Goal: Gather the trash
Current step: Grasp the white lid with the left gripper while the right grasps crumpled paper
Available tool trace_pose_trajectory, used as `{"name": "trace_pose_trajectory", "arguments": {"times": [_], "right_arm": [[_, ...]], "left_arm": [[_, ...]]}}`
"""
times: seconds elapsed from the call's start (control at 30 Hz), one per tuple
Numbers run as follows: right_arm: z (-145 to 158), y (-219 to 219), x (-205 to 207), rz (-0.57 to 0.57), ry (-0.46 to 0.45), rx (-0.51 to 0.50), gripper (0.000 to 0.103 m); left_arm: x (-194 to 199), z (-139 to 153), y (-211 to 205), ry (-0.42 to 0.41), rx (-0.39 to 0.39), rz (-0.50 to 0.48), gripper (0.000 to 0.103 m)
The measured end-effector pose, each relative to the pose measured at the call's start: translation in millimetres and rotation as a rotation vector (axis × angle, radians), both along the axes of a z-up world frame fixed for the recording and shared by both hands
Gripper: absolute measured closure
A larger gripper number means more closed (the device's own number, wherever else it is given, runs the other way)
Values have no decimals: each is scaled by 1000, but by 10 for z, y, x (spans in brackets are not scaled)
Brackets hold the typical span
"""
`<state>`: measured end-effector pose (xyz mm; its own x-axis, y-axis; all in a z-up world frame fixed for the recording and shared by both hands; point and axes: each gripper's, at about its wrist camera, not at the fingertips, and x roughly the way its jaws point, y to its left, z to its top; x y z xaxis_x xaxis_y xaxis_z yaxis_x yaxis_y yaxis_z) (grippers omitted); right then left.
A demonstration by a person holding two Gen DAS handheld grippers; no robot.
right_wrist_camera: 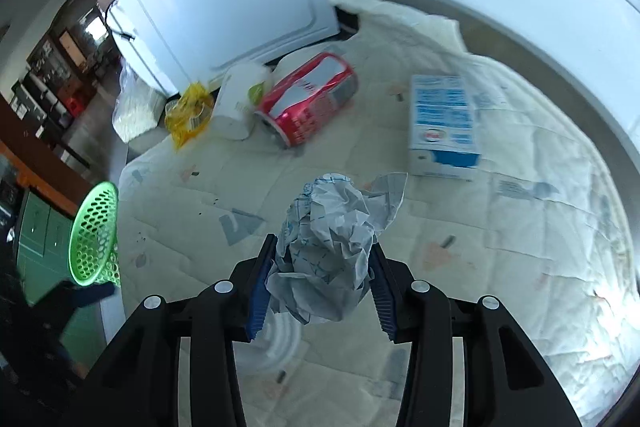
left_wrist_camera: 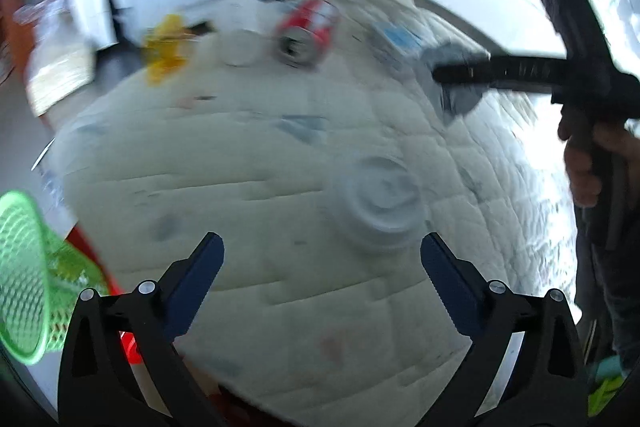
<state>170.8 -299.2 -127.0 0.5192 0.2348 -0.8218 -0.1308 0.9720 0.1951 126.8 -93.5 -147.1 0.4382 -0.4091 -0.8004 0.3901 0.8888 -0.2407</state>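
My right gripper (right_wrist_camera: 324,259) is shut on a crumpled grey-white paper wad (right_wrist_camera: 328,251) and holds it above the quilted cloth; the left wrist view shows that gripper (left_wrist_camera: 440,73) with the wad (left_wrist_camera: 456,95) at the right. My left gripper (left_wrist_camera: 322,255) is open and empty, just short of a white plastic lid (left_wrist_camera: 376,199). A red soda can (right_wrist_camera: 308,99) lies on its side, also in the left wrist view (left_wrist_camera: 308,27). A yellow wrapper (right_wrist_camera: 188,115), a white cup (right_wrist_camera: 236,103) and a blue-white carton (right_wrist_camera: 444,125) lie nearby. A green mesh basket (right_wrist_camera: 94,235) stands at the left edge, seen too in the left wrist view (left_wrist_camera: 24,279).
A white appliance (right_wrist_camera: 224,11) stands at the back on the cloth-covered surface (right_wrist_camera: 520,227). A white bag (right_wrist_camera: 132,111) lies by its left side. A white wall edge runs along the back right. The lid (right_wrist_camera: 280,339) shows under my right gripper.
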Motion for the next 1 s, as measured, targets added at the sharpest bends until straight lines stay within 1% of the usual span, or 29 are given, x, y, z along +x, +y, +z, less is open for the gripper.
{"name": "trace_pose_trajectory", "arguments": {"times": [0.13,0.23,0.33,0.47,0.53,0.67,0.77,0.87,1.0], "right_arm": [[44,-154,-59,-20,-11,10,60],[52,-263,-106,-32,-17,20,60],[40,-327,-127,-41,-20,27,60],[-1,-388,-131,-48,-16,37,60],[-24,-393,-128,-50,-14,42,60],[-60,-407,-131,-52,-7,46,60],[-82,-404,-124,-52,-2,46,60],[-88,-395,-124,-52,-2,47,60],[-83,-376,-127,-50,-3,48,60]], "left_arm": [[89,-113,-346,19,44,-66,6],[169,-166,-461,20,73,-85,6],[242,-224,-588,41,88,-111,6],[279,-340,-798,28,179,-151,6],[301,-418,-839,28,216,-158,6],[356,-476,-856,40,220,-151,6],[382,-472,-870,28,218,-157,6],[402,-465,-867,18,212,-164,10],[380,-448,-851,2,197,-160,11]]}}
